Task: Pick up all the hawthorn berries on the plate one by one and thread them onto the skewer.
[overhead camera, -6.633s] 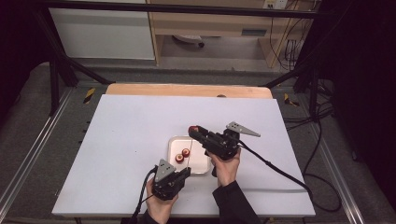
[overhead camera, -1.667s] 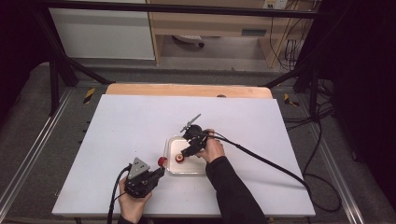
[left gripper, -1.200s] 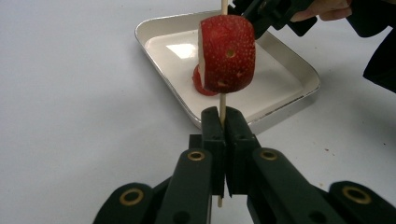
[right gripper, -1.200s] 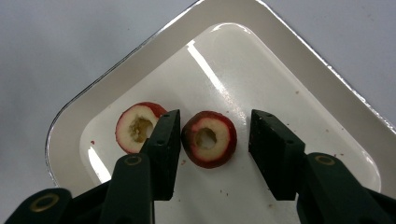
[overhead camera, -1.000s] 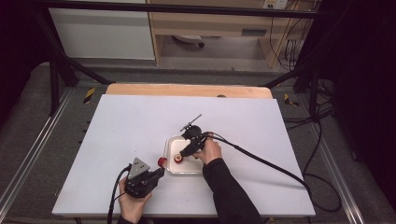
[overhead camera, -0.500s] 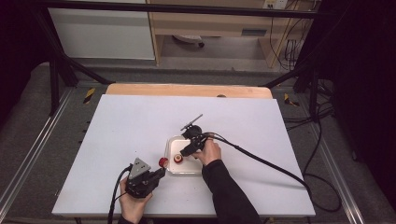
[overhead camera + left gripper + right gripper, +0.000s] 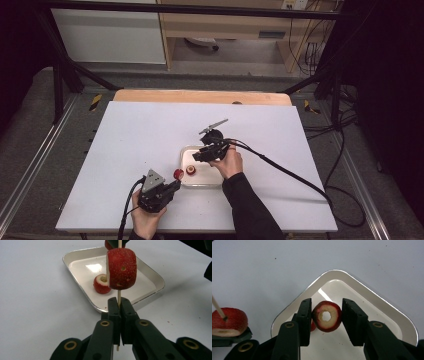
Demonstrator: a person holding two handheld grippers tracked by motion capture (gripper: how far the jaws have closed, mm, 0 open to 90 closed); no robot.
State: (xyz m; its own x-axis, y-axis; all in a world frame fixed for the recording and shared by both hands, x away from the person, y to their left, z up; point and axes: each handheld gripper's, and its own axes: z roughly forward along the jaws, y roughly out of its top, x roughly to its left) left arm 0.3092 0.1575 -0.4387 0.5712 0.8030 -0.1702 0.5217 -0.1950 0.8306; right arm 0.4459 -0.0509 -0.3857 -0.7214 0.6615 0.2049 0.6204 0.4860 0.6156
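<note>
My left gripper (image 7: pixel 119 305) is shut on a thin wooden skewer (image 7: pixel 119 293) that stands upright with a red strawberry piece (image 7: pixel 121 268) threaded on it. In the high view this gripper (image 7: pixel 172 184) sits at the white tray's (image 7: pixel 209 176) near left corner. My right gripper (image 7: pixel 326 312) hangs over the tray (image 7: pixel 387 308), its jaws having just been closing, and now grips a ring-shaped strawberry slice (image 7: pixel 327 316) with a hole through its middle. One more hollowed piece (image 7: pixel 102 284) lies in the tray.
The tray rests on a white board (image 7: pixel 125 145) over a wooden table (image 7: pixel 200 96). The right gripper's cable (image 7: pixel 285 172) trails off to the right. Dark frame posts and cables stand beyond the board's edges.
The right gripper has risen a little from the tray floor with the strawberry slice between its jaws. The left gripper and its skewer have stayed put.
</note>
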